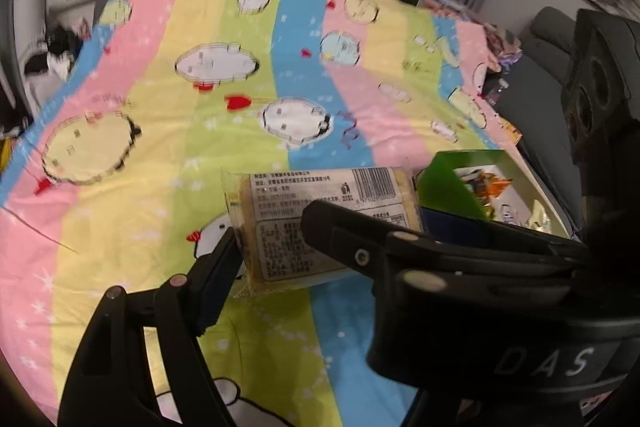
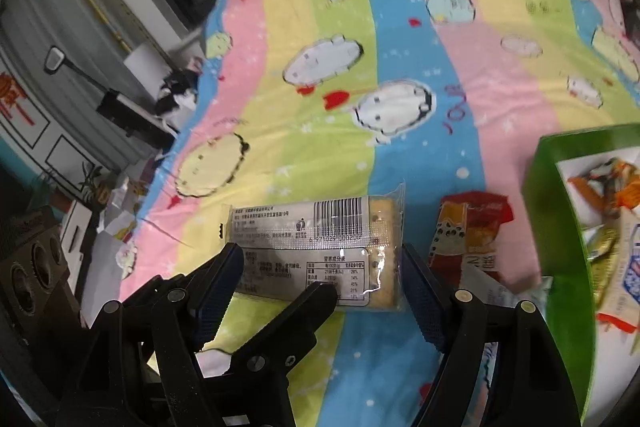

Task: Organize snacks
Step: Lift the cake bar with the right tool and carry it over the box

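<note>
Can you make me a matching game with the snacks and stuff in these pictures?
Things:
1. clear-wrapped cracker packet with a barcode
2. red and orange snack bag
3. green cardboard box
4. striped pastel bedsheet with cartoon clouds

Descriptions:
A. holds several wrapped snacks
B. lies beside the box
C. held between black jaws
D. spread under everything

Pairs: 1-C, 2-B, 3-A, 4-D

Showing dim, warm indoor light in both views, with dark windows behind. Smearing with motion blur across the pastel striped cartoon-print bedspread (image 1: 168, 155) beyond the tongs. Catching faint glare on the clear plastic cracker packet (image 2: 316, 251) between them. Bending and vignetting black at fisheye edges.
</note>
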`<move>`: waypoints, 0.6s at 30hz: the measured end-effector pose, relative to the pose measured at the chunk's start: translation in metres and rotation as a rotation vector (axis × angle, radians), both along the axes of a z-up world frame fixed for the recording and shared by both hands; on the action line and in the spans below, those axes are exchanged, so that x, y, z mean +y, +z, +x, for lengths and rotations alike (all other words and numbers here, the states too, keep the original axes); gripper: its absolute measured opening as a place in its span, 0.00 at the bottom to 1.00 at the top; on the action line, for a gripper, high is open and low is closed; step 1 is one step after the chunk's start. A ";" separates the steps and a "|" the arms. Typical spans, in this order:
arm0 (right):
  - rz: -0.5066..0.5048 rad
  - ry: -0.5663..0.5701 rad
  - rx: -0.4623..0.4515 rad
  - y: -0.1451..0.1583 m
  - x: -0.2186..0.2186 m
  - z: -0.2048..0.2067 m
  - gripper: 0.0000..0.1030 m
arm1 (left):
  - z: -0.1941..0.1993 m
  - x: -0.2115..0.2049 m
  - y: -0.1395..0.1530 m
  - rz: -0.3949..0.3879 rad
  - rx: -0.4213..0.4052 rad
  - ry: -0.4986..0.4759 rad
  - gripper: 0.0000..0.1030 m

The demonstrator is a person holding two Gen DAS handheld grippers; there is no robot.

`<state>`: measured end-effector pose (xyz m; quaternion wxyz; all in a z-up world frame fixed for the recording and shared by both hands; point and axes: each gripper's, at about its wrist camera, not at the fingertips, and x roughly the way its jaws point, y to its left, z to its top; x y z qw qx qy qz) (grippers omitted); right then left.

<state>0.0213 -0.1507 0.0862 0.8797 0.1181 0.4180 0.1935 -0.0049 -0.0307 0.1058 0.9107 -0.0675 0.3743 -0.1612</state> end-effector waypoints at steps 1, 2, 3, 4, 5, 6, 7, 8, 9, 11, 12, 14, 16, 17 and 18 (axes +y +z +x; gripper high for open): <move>0.002 0.001 -0.011 0.004 -0.001 -0.004 0.78 | -0.006 -0.002 0.007 0.008 -0.025 0.000 0.71; 0.006 0.001 -0.024 0.008 -0.003 -0.009 0.78 | -0.012 -0.004 0.012 0.010 -0.048 -0.003 0.71; 0.008 -0.003 -0.038 0.013 -0.005 -0.014 0.78 | -0.016 -0.006 0.015 0.010 -0.060 -0.006 0.71; 0.006 -0.007 -0.052 0.017 -0.007 -0.019 0.78 | -0.021 -0.009 0.020 0.010 -0.075 -0.009 0.71; 0.005 -0.009 -0.067 0.022 -0.011 -0.025 0.78 | -0.025 -0.011 0.024 0.010 -0.084 -0.013 0.71; 0.004 -0.011 -0.081 0.027 -0.013 -0.030 0.78 | -0.028 -0.014 0.028 0.012 -0.095 -0.018 0.71; 0.003 -0.012 -0.101 0.032 -0.017 -0.035 0.78 | -0.033 -0.018 0.034 0.018 -0.116 -0.024 0.71; 0.006 -0.015 -0.116 0.037 -0.022 -0.040 0.78 | -0.037 -0.021 0.038 0.020 -0.131 -0.029 0.71; 0.011 -0.020 -0.128 0.040 -0.026 -0.043 0.78 | -0.040 -0.026 0.043 0.023 -0.147 -0.036 0.71; 0.027 -0.038 -0.157 0.050 -0.039 -0.051 0.78 | -0.046 -0.036 0.052 0.029 -0.176 -0.051 0.71; 0.032 -0.047 -0.170 0.054 -0.045 -0.055 0.78 | -0.048 -0.041 0.056 0.032 -0.188 -0.059 0.71; 0.038 -0.068 -0.188 0.060 -0.057 -0.060 0.78 | -0.051 -0.053 0.062 0.033 -0.207 -0.082 0.71; 0.042 -0.098 -0.203 0.063 -0.071 -0.064 0.78 | -0.051 -0.067 0.066 0.030 -0.217 -0.111 0.72; 0.043 -0.111 -0.205 0.064 -0.077 -0.065 0.78 | -0.050 -0.074 0.067 0.027 -0.217 -0.128 0.72; 0.045 -0.130 -0.207 0.066 -0.086 -0.067 0.78 | -0.050 -0.079 0.068 0.022 -0.217 -0.139 0.72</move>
